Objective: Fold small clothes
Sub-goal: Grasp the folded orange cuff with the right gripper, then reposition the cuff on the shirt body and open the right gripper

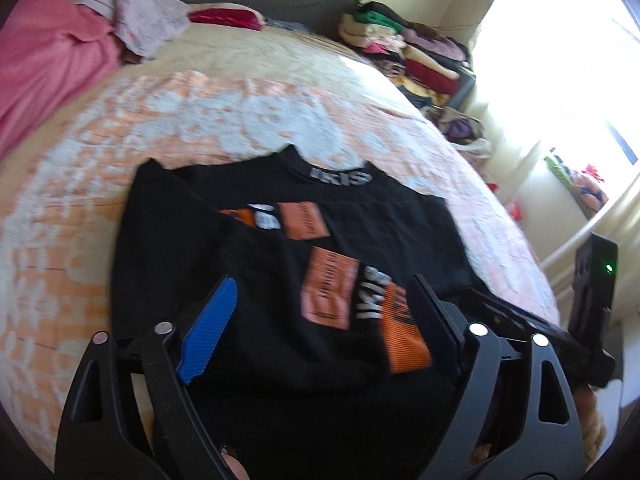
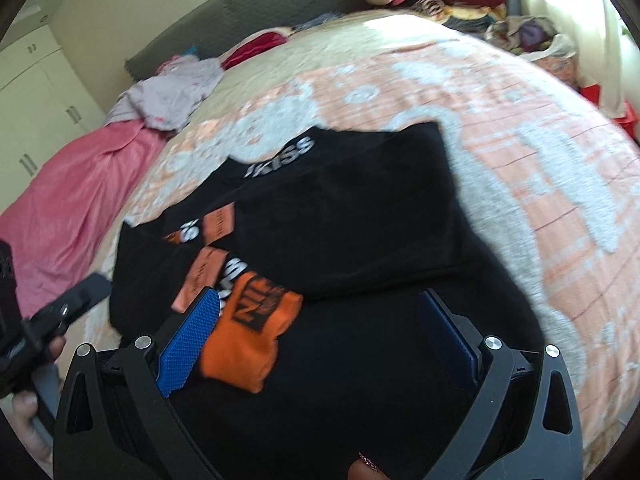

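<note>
Left wrist view: the black shirt (image 1: 280,248) is laid on the bed (image 1: 200,120), collar band with white lettering at the far end, orange and white print patches down the front. A layer of the black fabric is seen folded over from the near-left side, so the print is cut by a diagonal edge. The step in hand is judged to be a fold just set down, with one side flap laid and the hem end near the cameras not yet brought up

The left gripper (image 1: 324,304) is spread wide over the near part of the shirt, blue pad on one finger; fabric lies under and between the fingers, but no pinch is seen, so nothing is held. The right gripper (image 2: 320,320) is likewise wide, above the orange patch (image 2: 252,336) and the black cloth beside it, with no grip visible. Whether the lower tips rest on the cloth cannot be told through the blur

Next move, as judged: the near hem corners need to be pinched, one per gripper, thin single or double layer only, without snagging the bedspread beneath. The lift should then be kept even so the laid flap is not dragged open

Loose clothes (image 1: 140,20) and a stacked pile (image 1: 400,40) sit well apart at the far end of the bed
</note>
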{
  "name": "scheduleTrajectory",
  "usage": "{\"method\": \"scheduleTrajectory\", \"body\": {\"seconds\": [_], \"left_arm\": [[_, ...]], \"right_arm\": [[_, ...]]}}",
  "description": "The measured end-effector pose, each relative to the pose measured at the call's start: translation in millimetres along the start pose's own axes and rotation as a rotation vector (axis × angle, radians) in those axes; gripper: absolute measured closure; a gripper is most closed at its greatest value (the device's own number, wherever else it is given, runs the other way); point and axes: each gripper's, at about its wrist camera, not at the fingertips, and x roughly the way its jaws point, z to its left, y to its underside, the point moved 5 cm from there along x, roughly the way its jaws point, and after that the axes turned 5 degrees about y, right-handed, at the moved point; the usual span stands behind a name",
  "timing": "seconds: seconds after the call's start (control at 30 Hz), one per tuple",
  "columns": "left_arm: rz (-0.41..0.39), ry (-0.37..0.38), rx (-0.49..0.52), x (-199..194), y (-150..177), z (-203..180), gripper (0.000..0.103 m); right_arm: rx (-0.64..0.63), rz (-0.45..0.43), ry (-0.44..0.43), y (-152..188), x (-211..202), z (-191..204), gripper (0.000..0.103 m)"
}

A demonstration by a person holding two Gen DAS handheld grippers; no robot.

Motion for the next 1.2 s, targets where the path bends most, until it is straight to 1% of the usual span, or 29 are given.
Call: {"method": "scheduleTrajectory", "body": {"seconds": [0.03, 0.1, 0.3, 0.33, 0.37, 0.43, 0.5, 0.57, 0.6, 0.67, 0.7, 0.73, 0.9, 1.0, 1.1, 1.2], "left_arm": [[-0.007, -0.031, -0.008, -1.7, -1.4, 7.0, 0.010], [-0.020, -0.083, -0.022, -6.1, -3.7, 20.5, 0.010], [-0.050, -0.121, -0.104, -23.8, -4.8, 55.1, 0.010], [-0.053, -0.123, -0.114, -26.5, -3.8, 58.9, 0.010], [-0.058, -0.131, -0.126, -29.9, -3.8, 64.4, 0.010], [-0.069, -0.143, -0.141, -35.8, -3.0, 70.7, 0.010], [-0.084, -0.149, -0.155, -41.9, -2.5, 75.9, 0.010], [-0.099, -0.160, -0.169, -47.0, -2.3, 81.0, 0.010], [-0.102, -0.163, -0.176, -48.7, -1.9, 84.0, 0.010], [-0.103, -0.165, -0.189, -50.3, -1.6, 87.8, 0.010], [-0.105, -0.166, -0.197, -50.9, -1.6, 90.0, 0.010], [-0.106, -0.165, -0.203, -51.3, -1.5, 91.6, 0.010], [-0.106, -0.164, -0.209, -51.7, -0.6, 93.7, 0.010], [-0.102, -0.163, -0.215, -51.3, 0.8, 95.0, 0.010], [-0.097, -0.166, -0.217, -50.8, 1.8, 95.4, 0.010], [-0.097, -0.166, -0.217, -50.5, 2.1, 95.6, 0.010]], "right_arm": [[-0.008, 0.019, -0.012, 3.9, 4.2, 6.5, 0.005], [-0.032, 0.042, -0.021, 9.9, 9.2, 16.1, 0.005], [-0.082, 0.081, -0.037, 22.4, 25.4, 37.5, 0.006], [-0.084, 0.087, -0.043, 24.3, 29.6, 40.2, 0.009], [-0.083, 0.094, -0.048, 25.4, 33.7, 41.9, 0.018], [-0.081, 0.104, -0.056, 28.3, 42.5, 45.9, 0.022], [-0.104, 0.086, -0.048, 29.6, 46.2, 51.4, 0.033], [-0.115, 0.082, -0.073, 29.9, 45.7, 57.2, 0.056], [-0.119, 0.079, -0.081, 29.6, 45.4, 59.3, 0.061], [-0.143, 0.066, -0.102, 28.7, 41.5, 65.0, 0.080], [-0.157, 0.047, -0.101, 26.8, 37.8, 67.0, 0.083], [-0.167, 0.032, -0.097, 24.2, 35.0, 68.0, 0.091], [-0.203, -0.033, -0.101, 1.7, 20.4, 69.8, 0.091], [-0.231, -0.083, -0.100, -17.6, 10.4, 70.8, 0.091], [-0.266, -0.141, -0.074, -37.9, -2.5, 68.8, 0.091], [-0.292, -0.200, -0.024, -56.4, -16.1, 58.5, 0.092]]}}
